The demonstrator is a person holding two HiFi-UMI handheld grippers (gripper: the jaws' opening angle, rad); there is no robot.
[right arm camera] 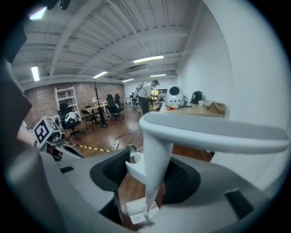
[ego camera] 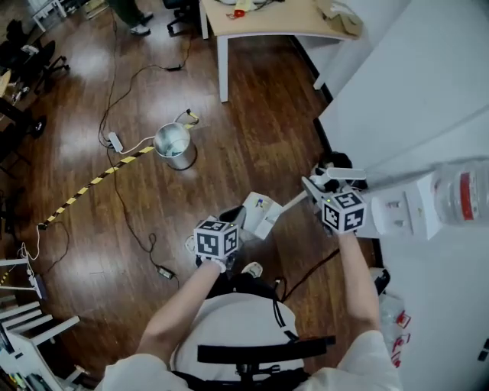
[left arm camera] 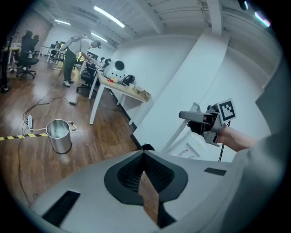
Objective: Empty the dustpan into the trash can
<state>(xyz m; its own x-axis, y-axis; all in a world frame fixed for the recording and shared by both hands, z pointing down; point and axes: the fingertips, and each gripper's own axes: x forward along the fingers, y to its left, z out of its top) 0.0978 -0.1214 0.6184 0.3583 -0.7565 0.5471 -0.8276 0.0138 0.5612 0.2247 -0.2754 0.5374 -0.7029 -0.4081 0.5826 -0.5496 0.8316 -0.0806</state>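
Over office wood floor (ego camera: 252, 114), right fingers (right arm camera: 75, 191) gripping dustpan handle (right arm camera: 157, 164), left fingers (left arm camera: 86, 191) closed, empty

From the head view, the marker cubes (ego camera: 216, 238) cover the jaws of my left gripper (left arm camera: 143, 159) and right gripper (right arm camera: 146, 182). The dustpan (ego camera: 260, 214), nearer me than the trash can (ego camera: 174, 145), hides its inside, so I cannot tell its load. In the right gripper view only its corner shows under the handle (right arm camera: 157, 150). The can's contents are lost in glare. Beyond the can, the table (ego camera: 267, 27) and a person (ego camera: 130, 14) run off the top edge.
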